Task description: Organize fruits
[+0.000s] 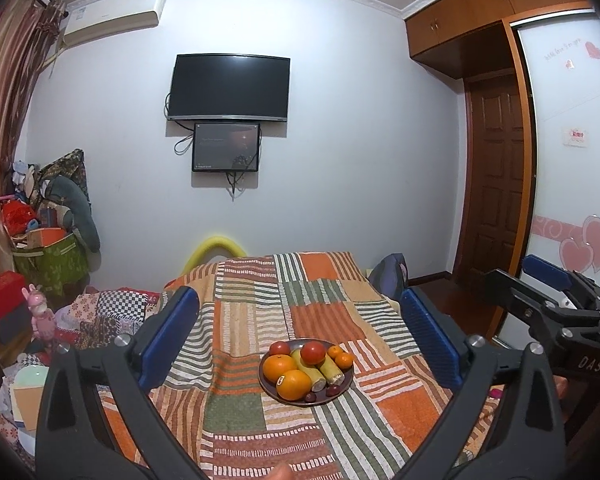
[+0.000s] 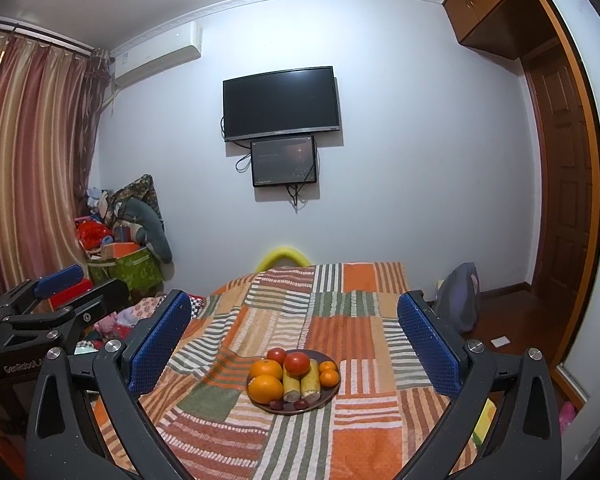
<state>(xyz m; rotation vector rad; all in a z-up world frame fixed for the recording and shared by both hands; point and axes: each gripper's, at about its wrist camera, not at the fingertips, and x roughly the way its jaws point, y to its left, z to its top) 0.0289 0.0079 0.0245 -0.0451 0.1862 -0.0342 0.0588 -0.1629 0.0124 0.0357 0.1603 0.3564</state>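
A dark round plate (image 1: 342, 394) (image 2: 327, 360) lies on the striped patchwork cloth. It holds two large oranges (image 1: 293, 384) (image 2: 265, 389), two red tomatoes (image 1: 313, 352) (image 2: 297, 362), two small mandarins (image 1: 344, 360) (image 2: 329, 378), two yellow-green cut stalks (image 1: 332, 371) (image 2: 310, 385) and small dark red fruits (image 1: 333, 390) (image 2: 300, 404). My left gripper (image 1: 300, 340) is open and empty, held back above the plate. My right gripper (image 2: 294, 344) is open and empty, likewise above and before the plate. Each gripper shows at the edge of the other's view.
The cloth (image 1: 240, 320) covers a bed or table. Clutter, boxes and toys (image 1: 44, 248) stand at the left by a curtain (image 2: 28, 160). A TV (image 1: 229, 87) hangs on the far wall. A wooden door (image 1: 496, 184) and wardrobe are at the right.
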